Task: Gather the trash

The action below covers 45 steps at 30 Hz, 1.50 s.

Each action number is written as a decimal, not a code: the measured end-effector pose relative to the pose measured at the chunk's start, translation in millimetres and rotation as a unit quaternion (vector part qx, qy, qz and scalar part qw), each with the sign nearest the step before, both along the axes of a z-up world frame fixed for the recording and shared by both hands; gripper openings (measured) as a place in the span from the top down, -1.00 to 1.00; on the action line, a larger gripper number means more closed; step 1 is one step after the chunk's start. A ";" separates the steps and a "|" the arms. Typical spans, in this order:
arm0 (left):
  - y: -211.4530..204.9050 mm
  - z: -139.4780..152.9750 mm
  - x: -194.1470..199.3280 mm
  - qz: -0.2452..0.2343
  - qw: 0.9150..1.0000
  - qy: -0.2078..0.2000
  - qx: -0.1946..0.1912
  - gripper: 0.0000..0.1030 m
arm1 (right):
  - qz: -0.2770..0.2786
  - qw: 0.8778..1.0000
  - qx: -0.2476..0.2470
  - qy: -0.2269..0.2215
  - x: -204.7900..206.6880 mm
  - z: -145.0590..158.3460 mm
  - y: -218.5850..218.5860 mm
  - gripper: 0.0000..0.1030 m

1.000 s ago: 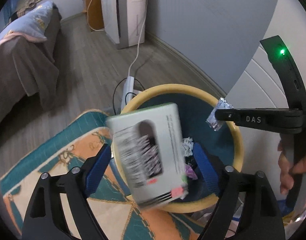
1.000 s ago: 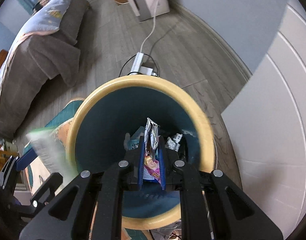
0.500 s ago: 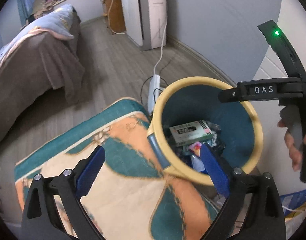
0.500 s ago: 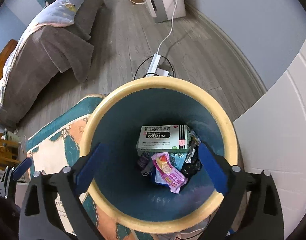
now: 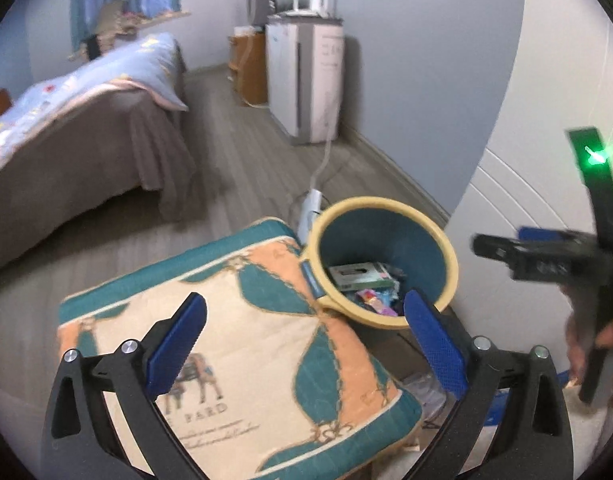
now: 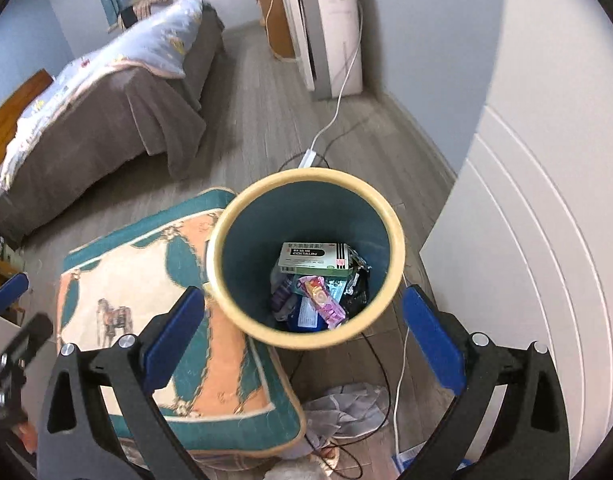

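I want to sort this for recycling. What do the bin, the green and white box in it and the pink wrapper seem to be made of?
The bin looks like smooth moulded plastic: its cream rim and teal wall carry a soft sheen. The green and white box seems thin printed cardboard, with flat faces and crisp edges. The pink wrapper looks like glossy plastic film, crinkled and shiny, though foil lining cannot be ruled out.
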<state>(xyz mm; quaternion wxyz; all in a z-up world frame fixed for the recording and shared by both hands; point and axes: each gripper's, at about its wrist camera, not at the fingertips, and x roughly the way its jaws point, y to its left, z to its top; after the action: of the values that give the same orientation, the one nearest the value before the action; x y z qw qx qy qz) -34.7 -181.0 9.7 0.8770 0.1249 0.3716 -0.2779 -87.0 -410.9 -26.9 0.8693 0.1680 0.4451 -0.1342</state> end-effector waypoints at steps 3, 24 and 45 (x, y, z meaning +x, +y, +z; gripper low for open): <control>7.6 8.8 -15.7 0.036 0.999 -0.022 -0.013 -0.90 | -0.005 1.000 -0.001 -0.011 -21.3 6.8 7.7 -0.89; 9.3 -22.7 -7.8 -0.006 1.000 -0.007 0.024 -0.90 | -0.028 0.994 -0.108 -0.014 -41.9 15.4 44.5 -0.89; -0.8 -23.0 -16.4 -0.026 0.999 -0.012 0.025 -0.90 | -0.048 0.995 -0.086 0.003 -43.3 8.2 36.4 -0.89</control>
<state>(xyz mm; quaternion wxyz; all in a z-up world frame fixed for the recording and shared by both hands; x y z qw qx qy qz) -51.2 -181.7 -13.3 0.8706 0.1601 0.3645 -0.2891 -130.3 -374.5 -18.7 0.8716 0.1130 0.4263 -0.2139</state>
